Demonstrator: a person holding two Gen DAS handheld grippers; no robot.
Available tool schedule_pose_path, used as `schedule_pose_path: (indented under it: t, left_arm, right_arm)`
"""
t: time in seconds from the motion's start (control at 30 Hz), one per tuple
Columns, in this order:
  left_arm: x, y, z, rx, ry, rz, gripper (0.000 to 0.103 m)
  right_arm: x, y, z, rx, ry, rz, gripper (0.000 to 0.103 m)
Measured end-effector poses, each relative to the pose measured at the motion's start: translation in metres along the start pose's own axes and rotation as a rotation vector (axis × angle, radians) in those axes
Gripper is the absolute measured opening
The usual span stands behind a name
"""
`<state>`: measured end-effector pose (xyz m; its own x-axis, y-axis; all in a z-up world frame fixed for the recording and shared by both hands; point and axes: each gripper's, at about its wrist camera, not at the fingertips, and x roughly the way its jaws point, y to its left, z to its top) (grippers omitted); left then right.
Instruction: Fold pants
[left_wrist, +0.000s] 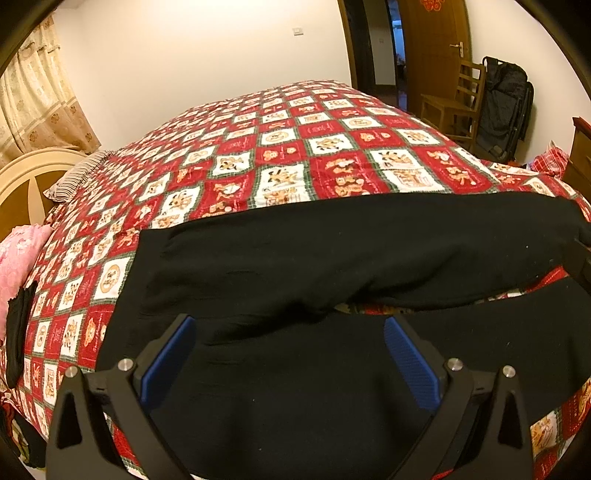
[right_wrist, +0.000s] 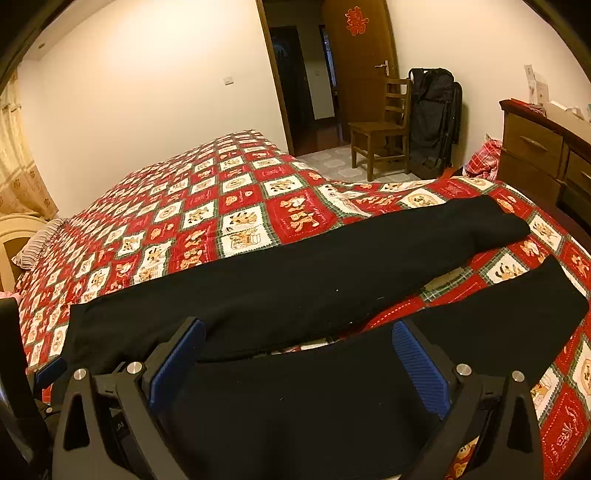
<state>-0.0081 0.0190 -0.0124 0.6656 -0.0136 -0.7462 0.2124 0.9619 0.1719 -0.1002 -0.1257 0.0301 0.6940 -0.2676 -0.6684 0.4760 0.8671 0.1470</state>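
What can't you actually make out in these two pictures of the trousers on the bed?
- Near edge of the black pants: left wrist view, hidden behind the left gripper and cut off by the frame.
- Near leg's cuff: right wrist view, runs into the dark fisheye rim.
- Items on the dresser: right wrist view, too small.

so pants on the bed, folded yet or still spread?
Spread. The black pants lie flat on the quilt, both legs apart with quilt showing between them. Both grippers are open above the fabric.
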Motion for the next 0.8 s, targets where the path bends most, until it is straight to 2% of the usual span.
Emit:
schedule_pose_path:
  t: [0.27, 0.47, 0.6, 0.7, 0.8]
  left_arm:
    - [0.003, -0.001, -0.001, 0.004, 0.008, 0.003, 0.103]
    - [0.009, 0.005, 0.006, 0.018, 0.015, -0.006, 0.103]
    - [0.016, 0.020, 0.018, 0.033, 0.021, -0.023, 0.103]
    - [0.030, 0.046, 0.033, -0.018, 0.052, -0.045, 0.103]
    - [0.047, 0.072, 0.044, -0.089, 0.059, -0.024, 0.103]
  right_arm:
    - [0.006, 0.001, 0.000, -0.008, 0.017, 0.010, 0.102]
    - [0.022, 0.004, 0.016, -0.060, 0.057, 0.077, 0.102]
    - [0.045, 0.017, 0.045, -0.225, 0.051, 0.197, 0.102]
    - [0.077, 0.035, 0.060, -0.376, 0.071, 0.230, 0.101]
    - [0.119, 0.053, 0.067, -0.517, 0.120, 0.244, 0.091]
